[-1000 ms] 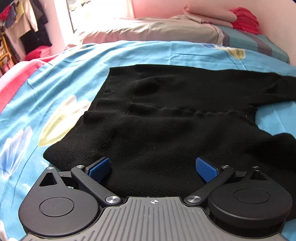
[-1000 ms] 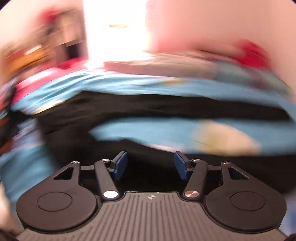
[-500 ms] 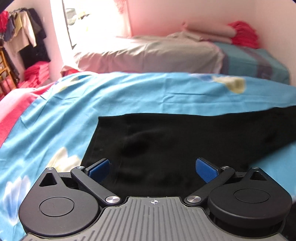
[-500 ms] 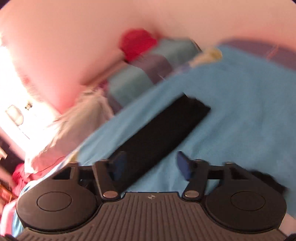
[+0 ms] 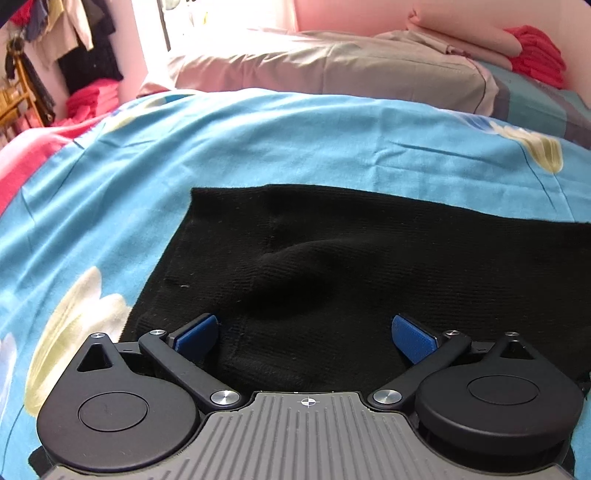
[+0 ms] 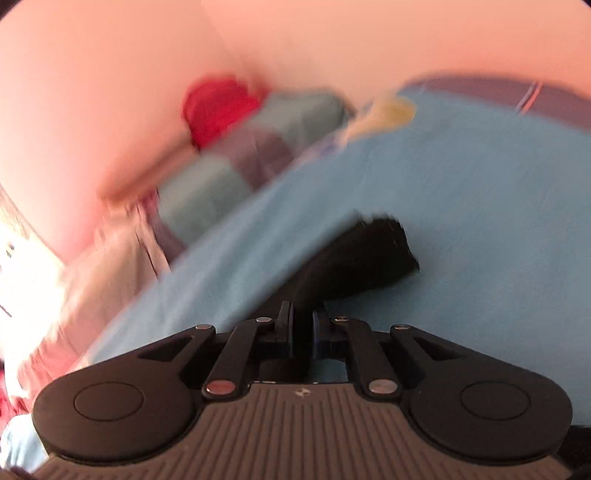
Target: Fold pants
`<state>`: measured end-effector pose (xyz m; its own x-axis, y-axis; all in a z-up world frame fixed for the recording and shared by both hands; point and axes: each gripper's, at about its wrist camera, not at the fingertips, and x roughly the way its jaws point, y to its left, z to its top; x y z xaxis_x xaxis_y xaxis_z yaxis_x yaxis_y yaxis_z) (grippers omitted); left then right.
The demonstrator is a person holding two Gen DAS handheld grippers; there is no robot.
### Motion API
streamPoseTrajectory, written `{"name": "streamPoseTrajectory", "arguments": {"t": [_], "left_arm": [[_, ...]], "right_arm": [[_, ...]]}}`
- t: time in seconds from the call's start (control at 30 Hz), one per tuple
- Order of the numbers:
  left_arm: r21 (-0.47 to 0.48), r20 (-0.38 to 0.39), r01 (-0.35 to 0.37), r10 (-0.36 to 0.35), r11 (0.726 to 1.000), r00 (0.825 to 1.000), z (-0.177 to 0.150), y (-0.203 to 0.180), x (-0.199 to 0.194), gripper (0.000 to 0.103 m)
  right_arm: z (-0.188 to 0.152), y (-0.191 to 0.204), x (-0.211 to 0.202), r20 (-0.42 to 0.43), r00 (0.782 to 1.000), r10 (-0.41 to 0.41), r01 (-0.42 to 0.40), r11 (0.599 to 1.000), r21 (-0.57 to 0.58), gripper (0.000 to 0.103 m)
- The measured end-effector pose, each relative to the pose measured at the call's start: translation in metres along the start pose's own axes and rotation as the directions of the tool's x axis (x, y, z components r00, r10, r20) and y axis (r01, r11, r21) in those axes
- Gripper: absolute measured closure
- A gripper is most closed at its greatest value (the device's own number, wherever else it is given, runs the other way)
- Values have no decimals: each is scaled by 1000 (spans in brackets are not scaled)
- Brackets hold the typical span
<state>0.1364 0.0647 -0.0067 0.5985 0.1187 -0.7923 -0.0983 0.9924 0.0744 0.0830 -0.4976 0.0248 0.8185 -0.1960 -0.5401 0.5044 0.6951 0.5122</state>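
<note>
Black knit pants (image 5: 369,258) lie flat on the blue flowered bedsheet (image 5: 258,147). My left gripper (image 5: 306,332) hovers low over their near left part, open, its blue pads (image 5: 195,332) wide apart with only fabric lying beneath. In the blurred right wrist view one black pant leg (image 6: 362,254) runs up from the jaws and ends in a cuff. My right gripper (image 6: 303,317) is closing, its jaws almost together with the leg's fabric pinched between them.
Grey and pink pillows (image 5: 332,62) and red folded clothes (image 5: 535,48) sit at the bed's far end against the pink wall. Hanging clothes (image 5: 74,33) and a pink stack (image 5: 92,99) stand far left. Blue sheet (image 6: 480,184) spreads to the right of the leg.
The left gripper slid across the pants, whose far edge now sits closer in view. The right gripper rolled, swung over to the leg end, and its jaws came together on the fabric.
</note>
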Motion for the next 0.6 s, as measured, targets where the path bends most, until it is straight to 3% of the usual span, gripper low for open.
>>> {"name": "streamPoseTrajectory", "arguments": {"t": [0.07,0.17,0.27,0.3,0.43,0.6], "left_arm": [[-6,4,11,-11,1000,1000,-3,6,0,0],[14,12,-1,1,1000,1000,-2,3,2,0],[20,4,-11,10,1000,1000,-1,2,2,0],[19,-4,-10,10,1000,1000,0,3,1,0],[15,-11,-23,23,1000,1000,-7,10,-16,0],[-10,58,-23,23,1000,998,-30,32,-55,0]], "right_arm": [[5,-24,-14,47,999,-9,6,998,63,91],[-7,-36,10,-128,990,-61,61,998,-4,89],[-9,-35,-10,-79,993,-88,89,996,7,68],[-9,-33,-18,-60,992,-107,109,994,19,65],[-15,-16,-63,51,992,-112,116,990,-79,34],[-43,-14,-126,69,998,-14,26,984,-175,33]]}}
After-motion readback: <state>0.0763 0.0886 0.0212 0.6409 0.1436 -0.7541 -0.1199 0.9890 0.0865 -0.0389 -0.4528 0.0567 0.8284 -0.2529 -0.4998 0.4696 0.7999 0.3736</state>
